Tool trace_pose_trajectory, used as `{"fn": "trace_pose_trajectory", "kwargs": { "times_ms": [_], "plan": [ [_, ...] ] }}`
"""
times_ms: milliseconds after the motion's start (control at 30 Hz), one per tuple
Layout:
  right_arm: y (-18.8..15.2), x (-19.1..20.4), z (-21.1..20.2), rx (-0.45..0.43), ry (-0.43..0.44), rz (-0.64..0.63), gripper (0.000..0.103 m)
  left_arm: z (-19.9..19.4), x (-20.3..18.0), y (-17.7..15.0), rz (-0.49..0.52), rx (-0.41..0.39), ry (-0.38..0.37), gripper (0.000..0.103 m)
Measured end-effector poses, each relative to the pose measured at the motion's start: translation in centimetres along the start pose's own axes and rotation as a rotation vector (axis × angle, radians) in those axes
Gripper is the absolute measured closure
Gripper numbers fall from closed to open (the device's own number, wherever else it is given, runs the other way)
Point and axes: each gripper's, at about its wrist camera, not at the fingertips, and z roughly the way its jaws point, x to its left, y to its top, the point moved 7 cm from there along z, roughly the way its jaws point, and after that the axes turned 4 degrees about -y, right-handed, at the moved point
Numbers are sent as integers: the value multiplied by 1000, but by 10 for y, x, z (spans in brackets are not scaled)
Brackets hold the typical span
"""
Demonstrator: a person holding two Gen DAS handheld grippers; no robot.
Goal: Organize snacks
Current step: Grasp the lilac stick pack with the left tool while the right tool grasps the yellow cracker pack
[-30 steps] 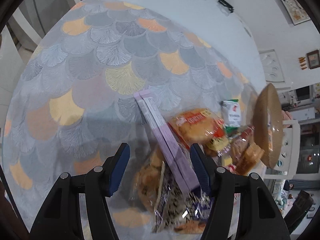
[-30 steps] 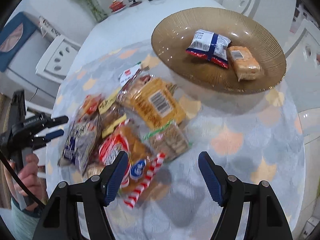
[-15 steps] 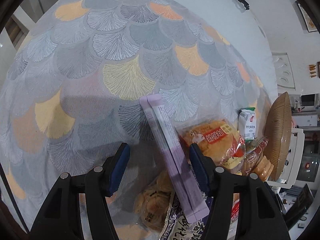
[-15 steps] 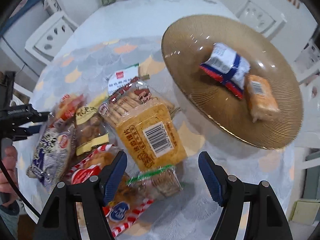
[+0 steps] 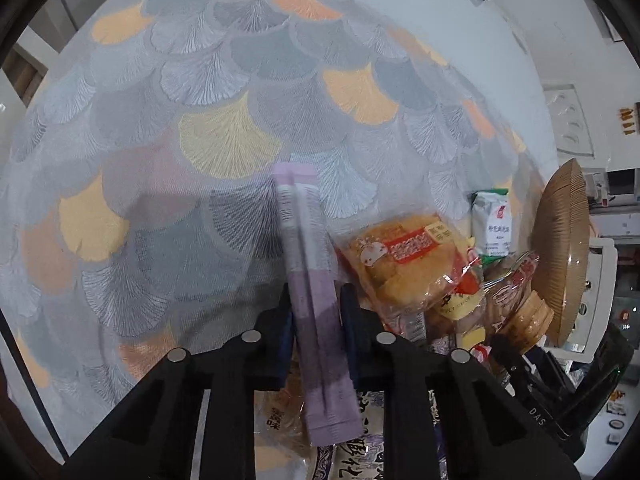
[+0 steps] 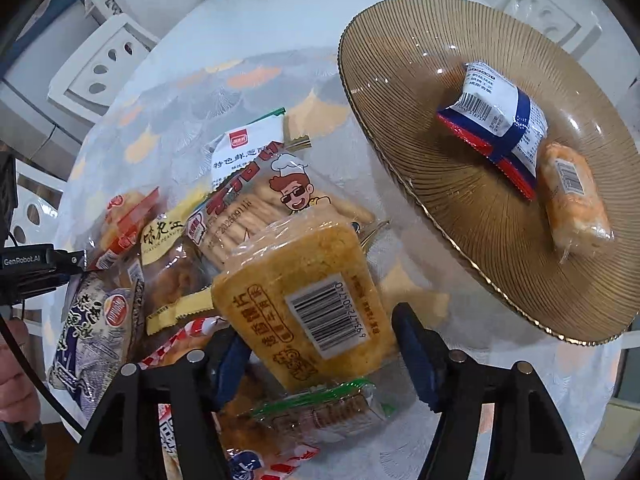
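Note:
My left gripper point(image 5: 315, 312) is shut on a long purple sachet pack point(image 5: 310, 272), which sticks out forward over the patterned tablecloth point(image 5: 200, 120). My right gripper point(image 6: 320, 344) is open, with its jaws on either side of an orange rice-cracker pack with a barcode point(image 6: 304, 296); I cannot tell if they touch it. A pile of snack packs lies around it, with a biscuit pack with a cartoon chef point(image 6: 272, 204) and a blue-white bag point(image 6: 96, 336). A brown ribbed plate point(image 6: 460, 208) at the right holds a white-blue-red packet point(image 6: 500, 120) and a small orange cake pack point(image 6: 576, 196).
The left gripper's body point(image 6: 36, 272) and the person's hand show at the left edge of the right wrist view. White chairs point(image 6: 104, 64) stand beyond the table. The plate's edge point(image 5: 560, 248) and an orange snack bag point(image 5: 404, 264) show in the left wrist view.
My left gripper closed on the purple sachet pack. My right gripper moved in low over the pile, and the orange rice-cracker pack now sits between its open jaws.

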Motion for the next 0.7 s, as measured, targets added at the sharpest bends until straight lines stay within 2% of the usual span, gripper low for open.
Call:
{"fn": "trace_pose_trajectory", "kwargs": {
  "times_ms": [333,700],
  "plan": [
    [-8,11,-32,-72,54,25,45,-25,-12,-1,73,-55,-37,94],
    [-4,9,-38,-52,132,100,46,-22,-7,2,80,-67,-6,95]
  ]
}}
